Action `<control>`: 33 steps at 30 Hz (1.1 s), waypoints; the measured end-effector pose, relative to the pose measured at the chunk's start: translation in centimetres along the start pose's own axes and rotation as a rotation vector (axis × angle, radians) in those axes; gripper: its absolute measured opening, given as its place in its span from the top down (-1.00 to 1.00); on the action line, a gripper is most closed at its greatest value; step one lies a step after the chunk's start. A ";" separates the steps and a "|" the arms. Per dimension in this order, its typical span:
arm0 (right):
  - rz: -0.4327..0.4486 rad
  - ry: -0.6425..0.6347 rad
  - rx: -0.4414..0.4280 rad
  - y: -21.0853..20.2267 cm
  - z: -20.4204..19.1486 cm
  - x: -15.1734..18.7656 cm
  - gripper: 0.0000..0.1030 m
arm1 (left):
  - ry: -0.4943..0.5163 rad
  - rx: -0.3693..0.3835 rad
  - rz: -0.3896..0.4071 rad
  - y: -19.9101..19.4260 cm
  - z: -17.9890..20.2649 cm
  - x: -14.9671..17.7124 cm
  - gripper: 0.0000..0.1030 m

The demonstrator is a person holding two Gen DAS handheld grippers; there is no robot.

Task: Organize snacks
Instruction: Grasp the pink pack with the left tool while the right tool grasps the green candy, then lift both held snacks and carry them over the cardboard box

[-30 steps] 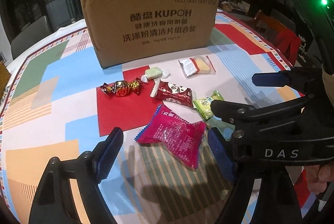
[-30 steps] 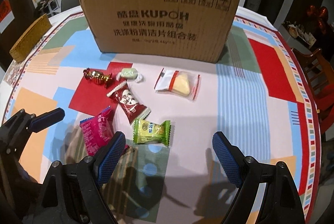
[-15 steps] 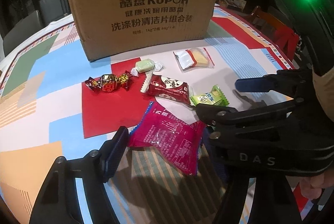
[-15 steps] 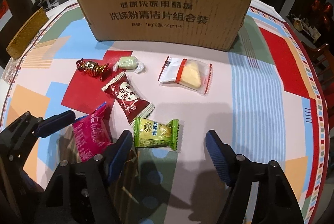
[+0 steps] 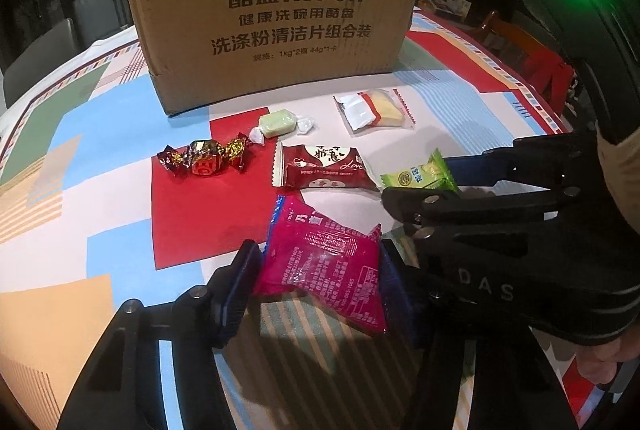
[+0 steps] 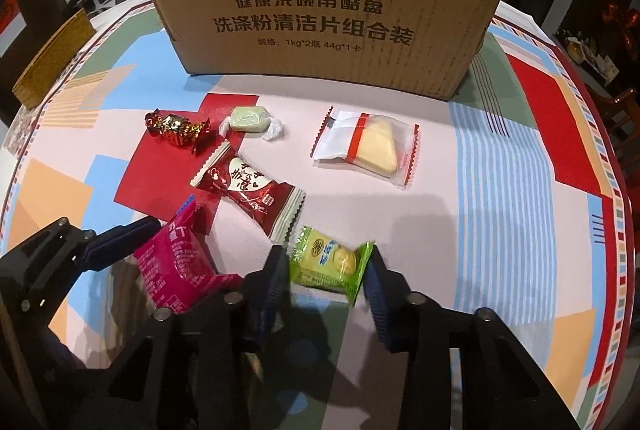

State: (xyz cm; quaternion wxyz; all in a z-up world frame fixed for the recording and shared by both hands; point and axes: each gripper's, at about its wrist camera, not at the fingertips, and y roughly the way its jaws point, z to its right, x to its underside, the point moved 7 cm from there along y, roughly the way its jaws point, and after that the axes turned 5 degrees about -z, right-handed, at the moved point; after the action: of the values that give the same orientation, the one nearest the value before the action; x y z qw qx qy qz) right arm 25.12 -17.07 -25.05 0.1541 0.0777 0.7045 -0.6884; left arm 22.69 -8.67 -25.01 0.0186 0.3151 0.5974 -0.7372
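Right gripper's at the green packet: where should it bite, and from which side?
Take the green packet across its puffed middle, from above. It lies flat on the table with crimped ends pointing left and right. The right gripper already straddles it, jaws closing.

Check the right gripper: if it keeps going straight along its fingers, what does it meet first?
Most likely the green snack packet. It lies between the closing jaws of the right gripper, pads at or near its ends. Past it is only the tablecloth; how high the fingertips sit above the cloth is unclear.

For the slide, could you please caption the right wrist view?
Right gripper closing around green snack packet before cardboard box.
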 end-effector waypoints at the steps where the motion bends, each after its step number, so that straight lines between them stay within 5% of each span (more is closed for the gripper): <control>1: 0.002 0.000 -0.002 0.0 0.0 0.0 0.35 | 0.001 -0.002 0.001 0.0 0.0 0.0 -0.10; 3: 0.008 0.000 -0.001 -0.2 0.0 0.0 0.60 | 0.002 -0.011 0.003 -0.1 0.0 0.0 -0.06; 33: 0.124 0.030 -0.010 -5.0 0.6 -0.8 0.61 | -0.048 -0.106 0.059 -4.2 -2.1 -1.4 0.05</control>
State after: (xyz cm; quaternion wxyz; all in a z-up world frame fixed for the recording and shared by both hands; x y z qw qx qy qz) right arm 24.32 -17.80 -20.03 0.1864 0.1309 0.7039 -0.6727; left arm 23.05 -6.09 -20.87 0.0712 0.3132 0.6254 -0.7112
